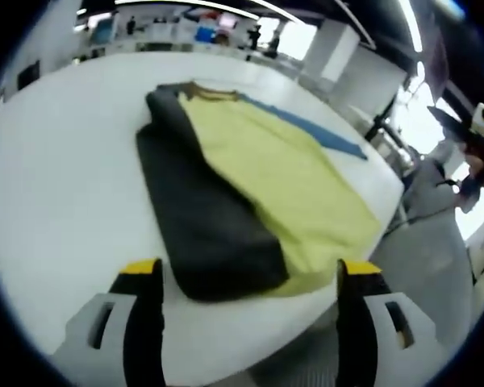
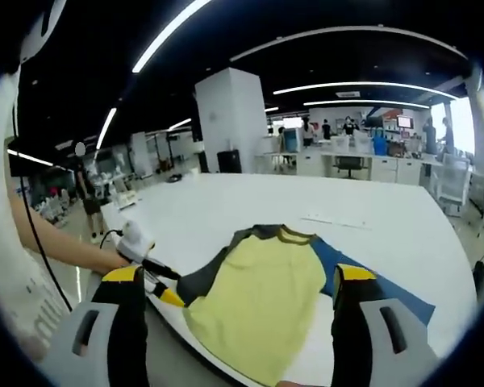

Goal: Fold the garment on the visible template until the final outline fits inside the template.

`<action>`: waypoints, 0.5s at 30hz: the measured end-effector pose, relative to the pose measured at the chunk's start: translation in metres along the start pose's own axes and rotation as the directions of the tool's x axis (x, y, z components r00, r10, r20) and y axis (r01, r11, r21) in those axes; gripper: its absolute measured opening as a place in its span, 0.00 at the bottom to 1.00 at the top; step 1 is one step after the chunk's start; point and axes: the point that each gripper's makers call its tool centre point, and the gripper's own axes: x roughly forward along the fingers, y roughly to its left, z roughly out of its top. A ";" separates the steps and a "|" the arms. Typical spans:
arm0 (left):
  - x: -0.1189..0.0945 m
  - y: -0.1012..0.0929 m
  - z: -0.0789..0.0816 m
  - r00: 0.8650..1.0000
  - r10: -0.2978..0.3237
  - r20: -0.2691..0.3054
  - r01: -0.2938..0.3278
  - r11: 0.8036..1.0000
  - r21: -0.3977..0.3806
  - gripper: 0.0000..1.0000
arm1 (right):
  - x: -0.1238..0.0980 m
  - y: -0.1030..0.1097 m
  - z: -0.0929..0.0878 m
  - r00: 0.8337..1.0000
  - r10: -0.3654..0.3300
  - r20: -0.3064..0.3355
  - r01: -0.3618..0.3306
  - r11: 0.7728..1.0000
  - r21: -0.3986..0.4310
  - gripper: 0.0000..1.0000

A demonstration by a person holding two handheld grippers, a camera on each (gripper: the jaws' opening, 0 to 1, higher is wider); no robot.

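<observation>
A yellow-and-dark-grey shirt point(image 1: 250, 185) lies spread on a large white table point(image 1: 56, 201), its yellow front panel up and a dark grey sleeve folded along one side. It rests on a flat blue template sheet point(image 1: 323, 133), of which a strip shows past the shirt's far edge in the left gripper view — in the right gripper view the blue point(image 2: 363, 278) shows beside the yellow panel point(image 2: 258, 302), running toward the table's near edge.

The left gripper point(image 1: 250, 278) hangs just above the shirt's hem at the table edge, its yellow-tipped black jaws spread wide, one over the grey sleeve end and one past the yellow corner; nothing is between them. In the right gripper view it appears at the table's edge by the grey sleeve, held in a person's hand point(image 2: 133, 240).

The right gripper point(image 2: 242, 282) sits back from the table, jaws set wide apart and empty — the shirt lies ahead between them, collar pointing away toward the far side of the table
</observation>
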 end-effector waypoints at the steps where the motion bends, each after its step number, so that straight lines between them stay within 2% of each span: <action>1: 0.001 -0.001 0.000 1.000 -0.004 0.006 0.004 1.000 -0.005 0.82 | -0.001 0.000 -0.001 1.000 -0.001 -0.002 0.001 1.000 0.001 0.95; 5: 0.004 0.008 0.006 0.999 0.040 0.024 -0.040 0.999 -0.004 0.73 | -0.002 -0.001 -0.005 1.000 -0.006 -0.017 0.006 1.000 0.001 0.92; 6: 0.004 0.012 0.005 0.997 0.072 0.017 -0.072 0.997 0.007 0.67 | -0.002 -0.001 -0.008 1.000 -0.005 -0.027 0.005 1.000 0.002 0.92; 9: 0.005 0.020 0.003 0.993 0.119 0.001 -0.119 0.992 0.042 0.49 | -0.003 -0.001 -0.013 0.999 -0.001 -0.047 0.001 1.000 -0.004 0.89; 13: 0.004 0.026 0.003 0.990 0.138 0.014 -0.138 0.990 0.036 0.36 | -0.005 -0.001 -0.019 0.998 0.005 -0.063 -0.007 1.000 -0.024 0.81; 15: 0.002 0.030 0.003 0.988 0.151 0.007 -0.151 0.988 0.032 0.27 | -0.005 -0.001 -0.020 0.998 0.004 -0.067 -0.005 1.000 -0.025 0.81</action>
